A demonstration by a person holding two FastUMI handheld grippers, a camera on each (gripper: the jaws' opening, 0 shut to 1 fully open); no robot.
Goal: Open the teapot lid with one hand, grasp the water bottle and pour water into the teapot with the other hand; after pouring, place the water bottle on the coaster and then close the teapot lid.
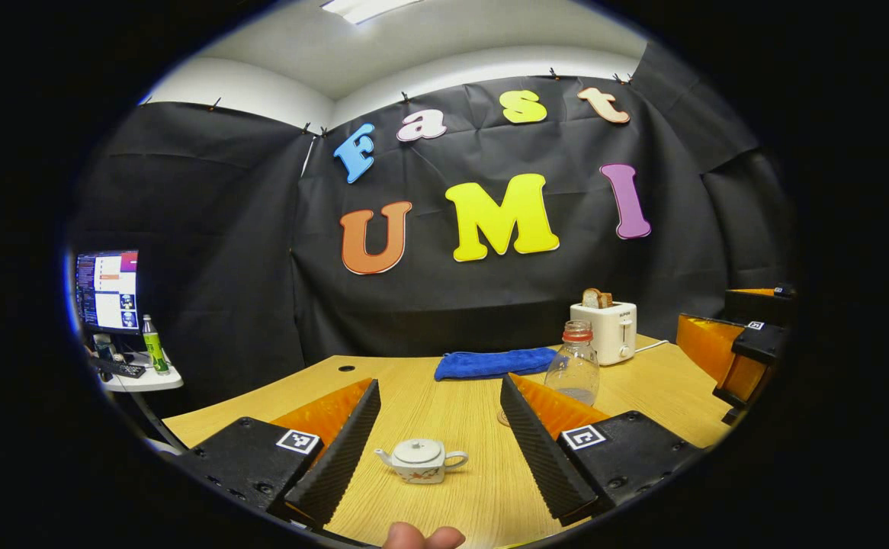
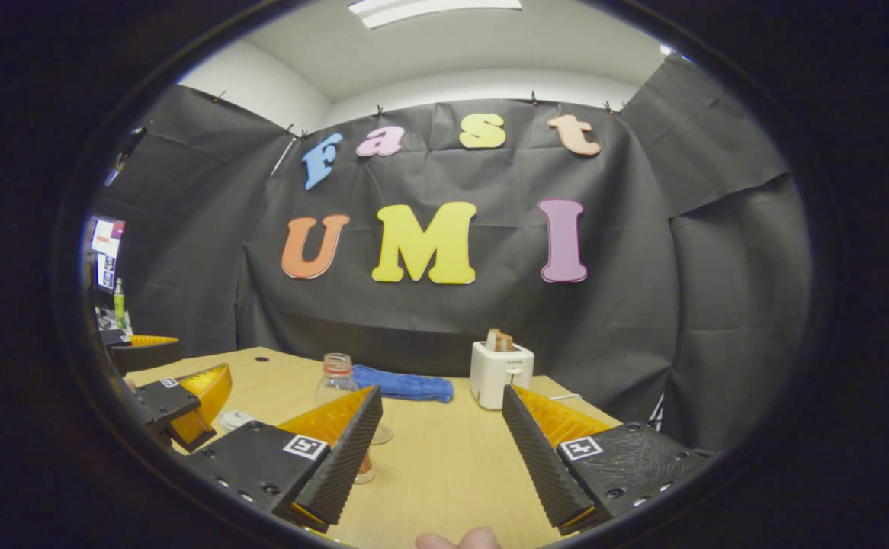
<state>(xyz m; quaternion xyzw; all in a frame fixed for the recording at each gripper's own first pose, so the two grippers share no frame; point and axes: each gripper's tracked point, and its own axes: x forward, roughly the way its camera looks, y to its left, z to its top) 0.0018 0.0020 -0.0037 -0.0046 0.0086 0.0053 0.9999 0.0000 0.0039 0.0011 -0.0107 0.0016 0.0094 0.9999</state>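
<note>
Glazed white ceramic, squat and rounded: the teapot (image 1: 422, 460) sits on the wood-grain table (image 1: 452, 396) between my left gripper (image 1: 438, 446) fingers, lid on, knob small, spout toward 9 o'clock and loop handle toward 3 o'clock. Left jaws stand wide, touching nothing. Clear plastic water bottle (image 1: 574, 363), reddish neck band, a little water at the bottom, stands at about 1 o'clock from the teapot, partly behind my left gripper's right finger. In the right gripper view the bottle (image 2: 335, 379) is at 11 o'clock beyond my right gripper (image 2: 441, 450), jaws also wide and empty. Risks, as I judge them: ribbed pads slipping off the smooth knob; the light pot skidding or tipping if nudged; thin bottle walls buckling under a hard squeeze. Coaster (image 1: 502, 418) barely shows near the bottle.
</note>
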